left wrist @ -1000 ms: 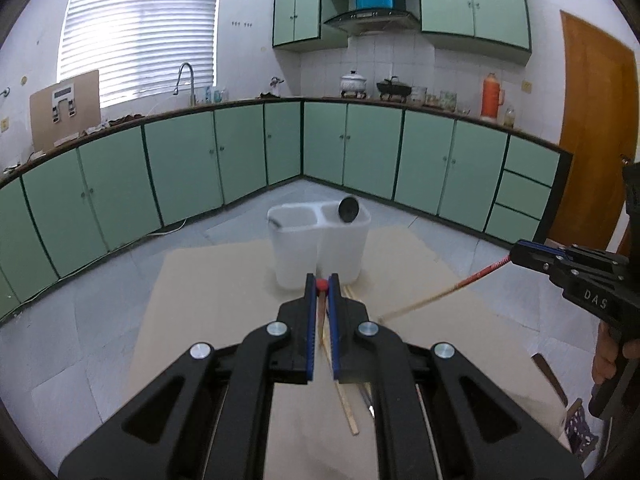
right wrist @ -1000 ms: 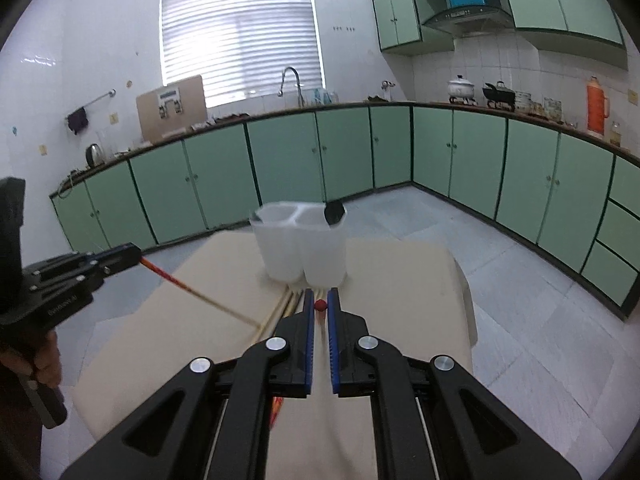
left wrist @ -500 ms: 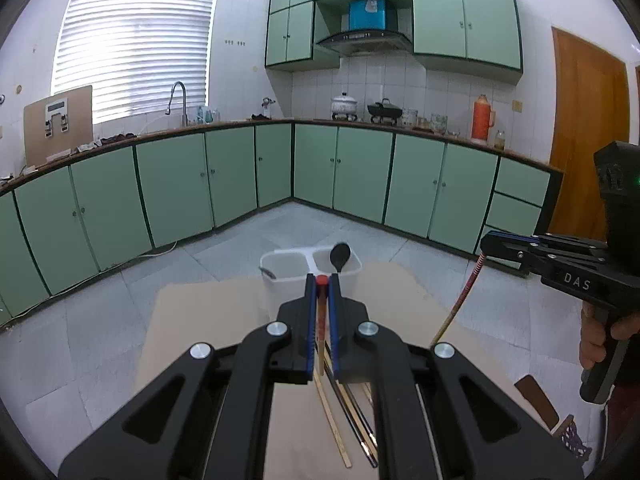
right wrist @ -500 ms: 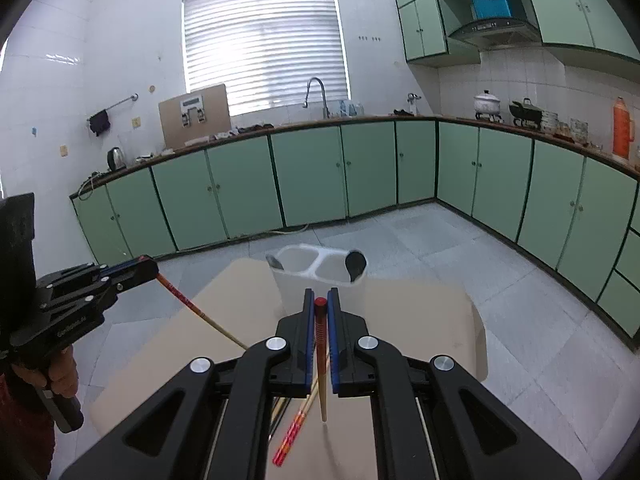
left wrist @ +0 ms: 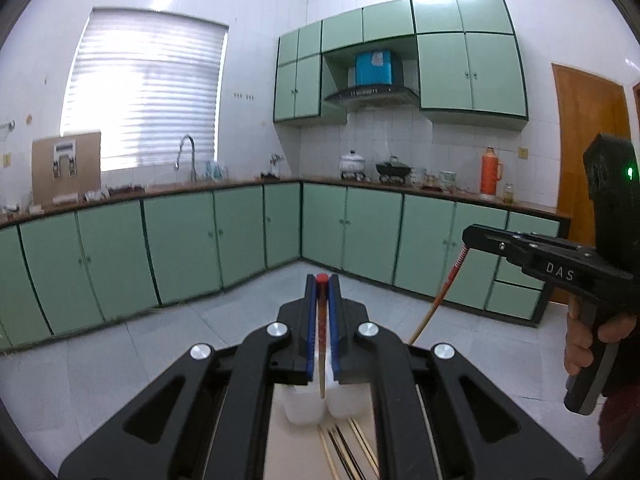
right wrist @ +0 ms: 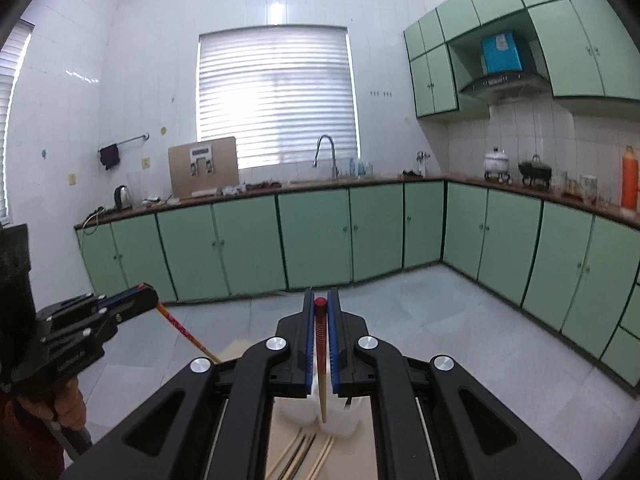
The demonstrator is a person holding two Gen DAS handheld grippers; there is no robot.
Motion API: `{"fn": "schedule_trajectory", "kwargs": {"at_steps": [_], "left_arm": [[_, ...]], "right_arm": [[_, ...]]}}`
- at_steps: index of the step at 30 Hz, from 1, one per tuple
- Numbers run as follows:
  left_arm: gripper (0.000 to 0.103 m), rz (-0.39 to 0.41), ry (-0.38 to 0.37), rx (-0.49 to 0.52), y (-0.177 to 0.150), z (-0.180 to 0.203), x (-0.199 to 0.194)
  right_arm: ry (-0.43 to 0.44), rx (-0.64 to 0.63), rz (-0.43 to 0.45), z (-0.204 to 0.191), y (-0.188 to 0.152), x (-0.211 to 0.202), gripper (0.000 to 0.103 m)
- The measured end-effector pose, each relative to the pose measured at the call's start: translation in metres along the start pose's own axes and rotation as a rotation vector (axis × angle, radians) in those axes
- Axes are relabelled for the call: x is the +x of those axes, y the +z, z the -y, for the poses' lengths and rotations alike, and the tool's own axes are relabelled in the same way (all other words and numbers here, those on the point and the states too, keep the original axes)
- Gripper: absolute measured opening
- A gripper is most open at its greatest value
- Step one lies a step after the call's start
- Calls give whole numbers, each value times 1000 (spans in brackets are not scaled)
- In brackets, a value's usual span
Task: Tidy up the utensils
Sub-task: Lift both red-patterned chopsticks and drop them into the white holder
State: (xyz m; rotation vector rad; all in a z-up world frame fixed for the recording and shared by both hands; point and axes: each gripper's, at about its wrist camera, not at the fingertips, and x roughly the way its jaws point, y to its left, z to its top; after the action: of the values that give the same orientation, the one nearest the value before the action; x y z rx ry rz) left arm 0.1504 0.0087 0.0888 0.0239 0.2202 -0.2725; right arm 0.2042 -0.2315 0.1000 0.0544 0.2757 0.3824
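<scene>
A: How are the tools placed?

B: A red-tipped chopstick (left wrist: pixel 321 320) is clamped in the left tool (left wrist: pixel 321 280), at the lower centre of the left view, and hangs tip-down. A second chopstick (right wrist: pixel 320 340) is clamped the same way in the right tool (right wrist: pixel 320 302).

A: And the holder?

B: The white utensil holder (left wrist: pixel 304 408) is seen low in the frame, directly under both tips; more chopsticks (left wrist: pixel 348 452) lie on the tabletop (left wrist: pixel 288 456) just in front of it.

A: What is needed for the step?

B: Each stick is probably best kept vertical, lowered into one compartment, and released only once the tip is well inside the rim. Which compartment lies beneath cannot be told.

A: The room?

B: Green cabinets (right wrist: pixel 312 240) are seen across the middle, a blinded window (right wrist: pixel 276 96) above, and grey floor tiles (left wrist: pixel 120 344) below.
</scene>
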Motion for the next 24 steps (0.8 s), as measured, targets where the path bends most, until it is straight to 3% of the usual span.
{"fn": "schedule_trajectory", "kwargs": {"at_steps": [5,12,24], "left_arm": [[5,-4,35,10,4,-1,45],[5,-95,24,-10,-17,-10,108],[6,-238,29,-40,-67,-35,157]], "right_arm": [[-33,-13,-10,7,2,44,6],[-30,31,-94,28,-34,101,6],[-29,47,-208,34,-85,134,7]]}}
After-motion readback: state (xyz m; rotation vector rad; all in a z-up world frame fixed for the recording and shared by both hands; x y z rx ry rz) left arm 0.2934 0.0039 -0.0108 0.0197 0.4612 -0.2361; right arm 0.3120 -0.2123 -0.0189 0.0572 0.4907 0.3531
